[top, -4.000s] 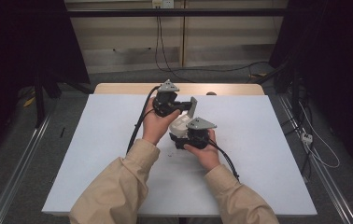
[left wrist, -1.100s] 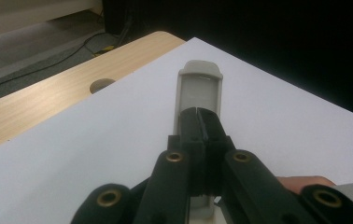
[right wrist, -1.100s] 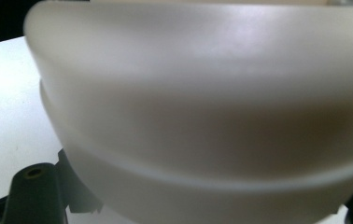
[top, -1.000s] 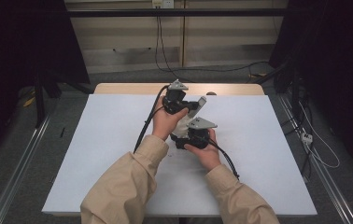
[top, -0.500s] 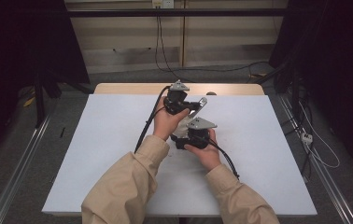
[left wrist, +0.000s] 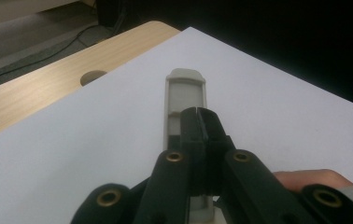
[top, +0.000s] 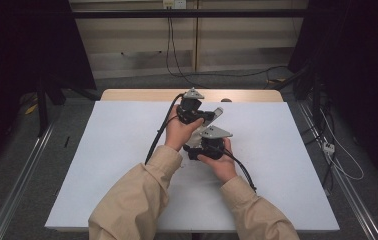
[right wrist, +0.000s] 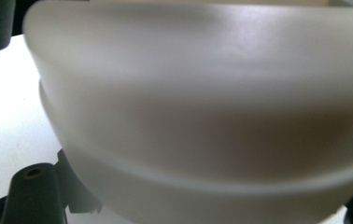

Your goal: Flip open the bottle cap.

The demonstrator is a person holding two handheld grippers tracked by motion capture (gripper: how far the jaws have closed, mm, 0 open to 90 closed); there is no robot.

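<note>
Gripping a flat grey plastic piece [left wrist: 185, 100], the left gripper [top: 208, 116] is held above the far middle of the white table [top: 102, 155], its jaws pressed together on the piece, which juts out toward the table's far right. Just near of it, the right gripper [top: 197, 145] is held by the right hand [top: 218, 161]; a pale rounded object [right wrist: 202, 102] is seen blurred and very close before its camera, and whether its jaws are apart or together cannot be told. A wooden strip [left wrist: 48, 79] with a round hole is seen along the far edge.
</note>
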